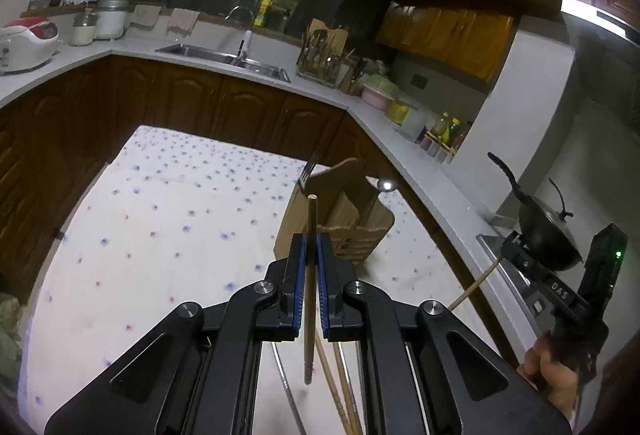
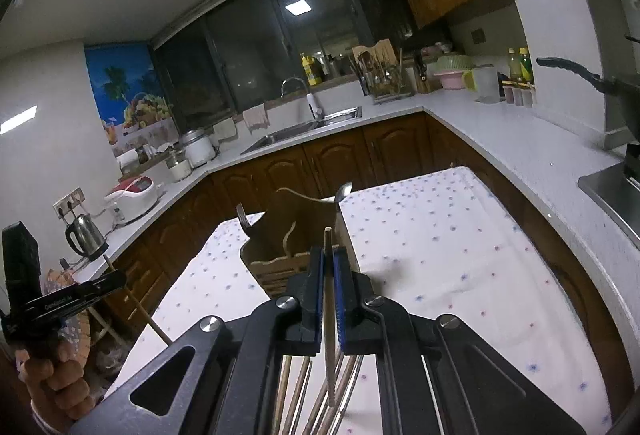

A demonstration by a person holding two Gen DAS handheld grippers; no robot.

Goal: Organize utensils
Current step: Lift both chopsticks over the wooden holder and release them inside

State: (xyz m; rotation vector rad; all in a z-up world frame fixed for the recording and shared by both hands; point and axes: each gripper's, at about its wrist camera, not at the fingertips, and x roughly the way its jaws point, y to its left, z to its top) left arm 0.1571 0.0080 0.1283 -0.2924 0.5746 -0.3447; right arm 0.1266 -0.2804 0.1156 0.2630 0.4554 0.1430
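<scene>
My left gripper (image 1: pixel 311 241) is shut on a wooden chopstick (image 1: pixel 309 291) that stands nearly upright between the blue pads. My right gripper (image 2: pixel 327 255) is shut on another chopstick (image 2: pixel 329 315), also upright. A wooden utensil holder (image 1: pixel 340 215) stands on the flowered tablecloth (image 1: pixel 168 219) just beyond both grippers; it also shows in the right wrist view (image 2: pixel 288 235). A fork (image 1: pixel 308 171) and a spoon (image 1: pixel 386 186) stick out of it. More chopsticks and metal utensils (image 2: pixel 304 387) lie on the cloth under the grippers. The right gripper shows at the left wrist view's right edge (image 1: pixel 512 243).
The table sits inside a U-shaped kitchen counter (image 1: pixel 420 171) with dark wood cabinets. A sink (image 1: pixel 224 57), a rice cooker (image 1: pixel 28 43), a kettle (image 2: pixel 86 235), a dish rack (image 1: pixel 320 63) and a black wok (image 1: pixel 548 231) stand on the counter.
</scene>
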